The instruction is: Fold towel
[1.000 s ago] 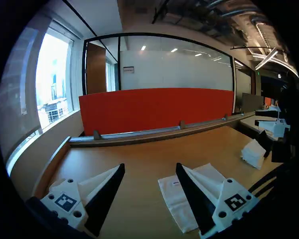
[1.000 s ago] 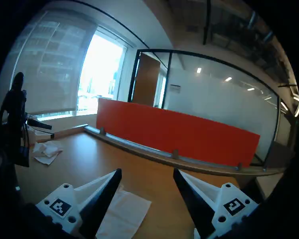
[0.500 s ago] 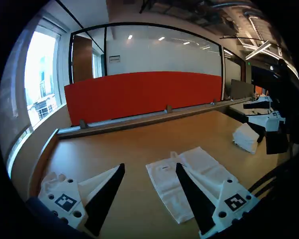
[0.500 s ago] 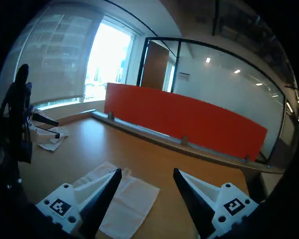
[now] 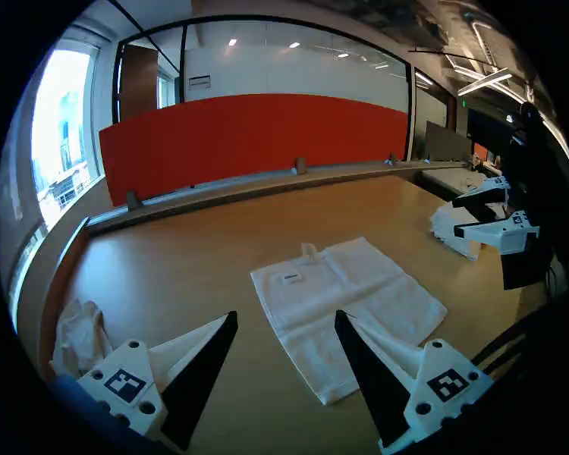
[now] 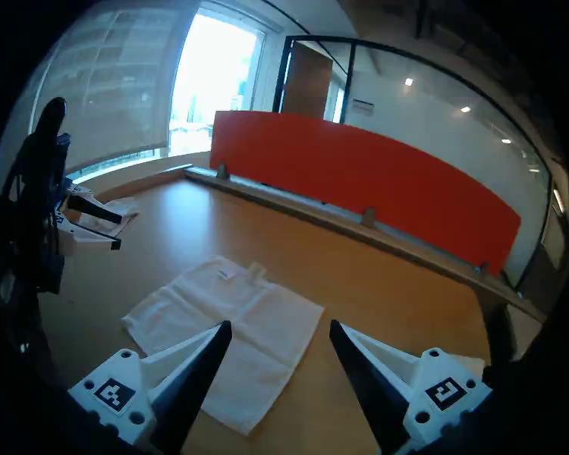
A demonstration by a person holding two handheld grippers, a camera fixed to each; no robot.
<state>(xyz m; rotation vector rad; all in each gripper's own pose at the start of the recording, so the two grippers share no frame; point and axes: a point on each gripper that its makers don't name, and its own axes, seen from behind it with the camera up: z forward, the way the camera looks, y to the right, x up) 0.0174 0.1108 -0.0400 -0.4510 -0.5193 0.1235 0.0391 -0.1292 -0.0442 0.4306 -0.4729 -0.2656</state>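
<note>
A white towel (image 5: pixel 345 303) is lying spread out flat on the wooden table (image 5: pixel 171 258), about in the middle of it, with a small label and a little loop at its far edge. The left gripper (image 5: pixel 284 314) is hovering over the near side of the table with its jaws released and wide apart, and nothing is sitting between them; in the left gripper view one finger is showing in front of the near corner of the towel, but I cannot tell if it is touching the cloth. The right gripper (image 6: pixel 278 324) is also holding its jaws apart and empty, and in the right gripper view it is pointing over the near edge of the towel from the other side. A crumpled cloth (image 5: pixel 76 341) is resting near the left corner of the table, just beside the left gripper. A stack of folded cloths (image 5: pixel 445 224) is sitting at the right side, well apart from the towel. A red divider (image 5: pixel 246 136) is running along the far edge of the table, and bright light is coming through a window (image 5: pixel 57 152)
</note>
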